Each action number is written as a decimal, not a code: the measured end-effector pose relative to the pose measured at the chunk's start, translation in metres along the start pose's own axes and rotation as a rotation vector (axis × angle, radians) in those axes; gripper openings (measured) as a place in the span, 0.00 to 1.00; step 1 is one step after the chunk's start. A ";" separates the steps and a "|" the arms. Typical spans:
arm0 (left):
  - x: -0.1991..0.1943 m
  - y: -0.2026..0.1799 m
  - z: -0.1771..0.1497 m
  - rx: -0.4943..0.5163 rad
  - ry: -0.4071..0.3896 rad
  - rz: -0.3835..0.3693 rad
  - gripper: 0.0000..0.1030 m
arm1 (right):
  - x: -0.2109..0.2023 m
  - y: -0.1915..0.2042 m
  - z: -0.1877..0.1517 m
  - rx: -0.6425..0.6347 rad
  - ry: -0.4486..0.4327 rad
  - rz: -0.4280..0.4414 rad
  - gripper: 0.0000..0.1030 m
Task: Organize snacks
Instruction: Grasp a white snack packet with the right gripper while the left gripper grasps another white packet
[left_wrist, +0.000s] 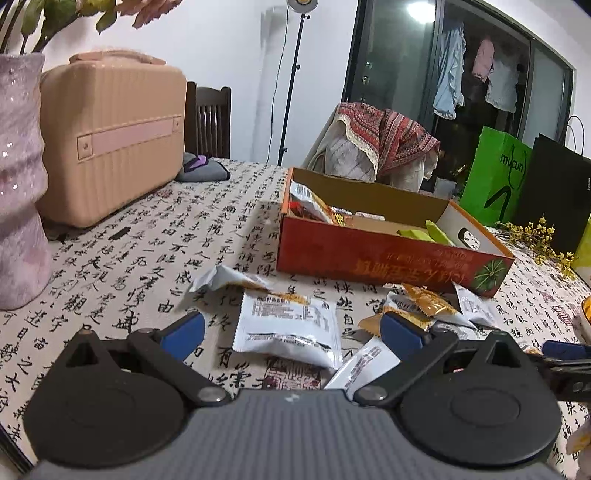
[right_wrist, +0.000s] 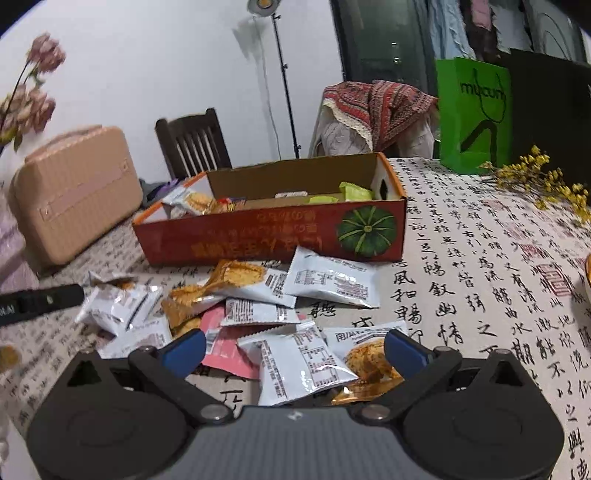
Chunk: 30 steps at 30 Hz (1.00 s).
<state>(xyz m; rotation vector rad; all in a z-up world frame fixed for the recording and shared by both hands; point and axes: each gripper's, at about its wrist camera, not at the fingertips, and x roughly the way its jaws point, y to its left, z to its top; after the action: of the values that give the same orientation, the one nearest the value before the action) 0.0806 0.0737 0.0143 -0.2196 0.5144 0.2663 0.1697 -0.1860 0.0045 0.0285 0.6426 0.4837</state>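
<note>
"mucun" on green paper bag

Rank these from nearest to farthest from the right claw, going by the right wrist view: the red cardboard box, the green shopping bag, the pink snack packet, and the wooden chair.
1. Pink snack packet: just ahead of the right claw, by its left finger.
2. Red cardboard box: behind the snack pile, mid-table.
3. Wooden chair and green shopping bag: both behind the box, chair far left, bag far right; too close to call.
</note>
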 end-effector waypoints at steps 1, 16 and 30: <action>0.000 0.000 -0.001 -0.001 0.002 -0.001 1.00 | 0.003 0.002 -0.001 -0.018 0.007 -0.007 0.85; 0.002 0.000 -0.012 0.008 0.043 -0.016 1.00 | 0.017 0.004 -0.010 -0.039 0.014 0.040 0.42; 0.027 -0.039 -0.027 0.132 0.128 -0.118 1.00 | -0.024 -0.008 -0.007 0.026 -0.134 0.005 0.42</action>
<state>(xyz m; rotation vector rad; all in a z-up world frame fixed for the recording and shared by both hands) 0.1029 0.0346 -0.0171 -0.1386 0.6412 0.1030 0.1526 -0.2048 0.0110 0.0868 0.5180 0.4745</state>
